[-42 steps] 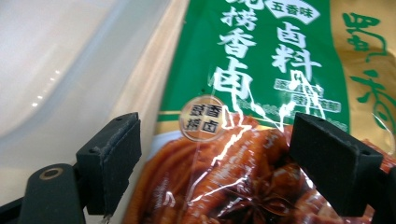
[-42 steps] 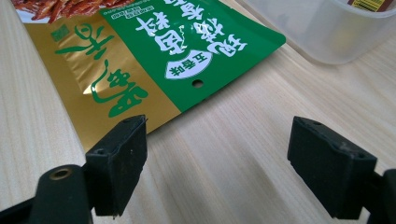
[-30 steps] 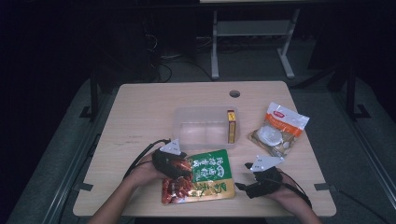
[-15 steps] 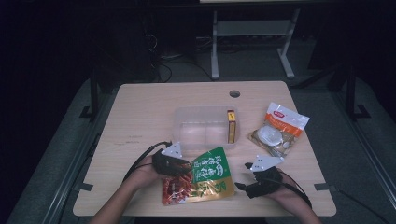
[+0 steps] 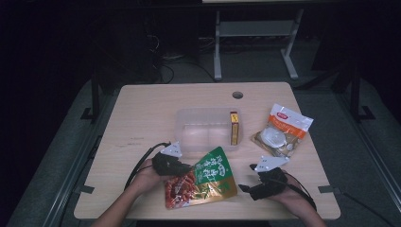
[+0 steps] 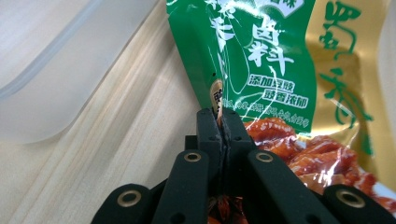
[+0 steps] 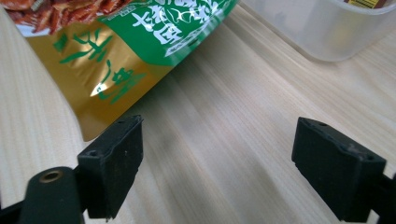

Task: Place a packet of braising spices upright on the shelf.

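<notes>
Lifted since a second ago: green and gold snack pouch (image 5: 203,182), upper edge tipped up, left gripper (image 5: 182,166) jaws just closing, now clenched on it.
Pale wood table (image 5: 142,118) in a dark room; right gripper (image 5: 246,189) rests released nearby. Clear plastic box (image 5: 208,130) holds what looks like a yellow packet (image 5: 234,127).
</notes>
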Action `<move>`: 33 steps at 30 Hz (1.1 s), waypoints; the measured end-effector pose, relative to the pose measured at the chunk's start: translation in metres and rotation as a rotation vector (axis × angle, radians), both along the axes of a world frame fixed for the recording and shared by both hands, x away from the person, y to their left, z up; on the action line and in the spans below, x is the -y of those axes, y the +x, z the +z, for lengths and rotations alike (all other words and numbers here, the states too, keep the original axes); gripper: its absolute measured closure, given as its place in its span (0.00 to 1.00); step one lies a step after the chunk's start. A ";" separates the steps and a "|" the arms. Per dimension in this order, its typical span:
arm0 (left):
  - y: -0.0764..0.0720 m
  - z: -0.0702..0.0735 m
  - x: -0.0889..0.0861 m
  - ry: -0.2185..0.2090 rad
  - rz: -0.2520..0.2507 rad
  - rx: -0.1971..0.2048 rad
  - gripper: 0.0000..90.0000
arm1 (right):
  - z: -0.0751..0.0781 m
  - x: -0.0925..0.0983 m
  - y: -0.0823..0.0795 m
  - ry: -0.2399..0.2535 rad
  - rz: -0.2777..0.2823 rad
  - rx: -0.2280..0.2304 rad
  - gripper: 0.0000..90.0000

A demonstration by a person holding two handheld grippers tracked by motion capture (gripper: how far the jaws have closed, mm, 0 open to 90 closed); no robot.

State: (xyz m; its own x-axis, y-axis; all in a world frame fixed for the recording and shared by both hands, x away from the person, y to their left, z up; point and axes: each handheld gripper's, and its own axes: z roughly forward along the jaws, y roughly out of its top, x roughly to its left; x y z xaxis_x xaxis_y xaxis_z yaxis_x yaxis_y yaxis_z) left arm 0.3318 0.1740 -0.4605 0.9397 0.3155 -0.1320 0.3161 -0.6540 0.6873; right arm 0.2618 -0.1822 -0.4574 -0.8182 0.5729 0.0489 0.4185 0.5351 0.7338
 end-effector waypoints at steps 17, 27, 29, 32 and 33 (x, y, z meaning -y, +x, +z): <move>-0.007 0.036 -0.021 -0.153 0.084 0.039 1.00 | 0.009 0.002 -0.001 0.093 0.052 -0.056 0.15; -0.004 0.062 -0.044 -0.275 0.201 0.102 1.00 | 0.013 -0.012 0.002 0.169 0.081 -0.080 0.15; -0.003 0.063 -0.048 -0.294 0.224 0.104 1.00 | 0.017 -0.020 0.006 0.178 0.082 -0.075 0.15; -0.003 0.065 -0.052 -0.311 0.245 0.113 1.00 | 0.022 -0.034 0.013 0.201 0.082 -0.065 0.15; -0.003 0.065 -0.052 -0.313 0.254 0.115 1.00 | 0.023 -0.038 0.015 0.210 0.086 -0.060 0.15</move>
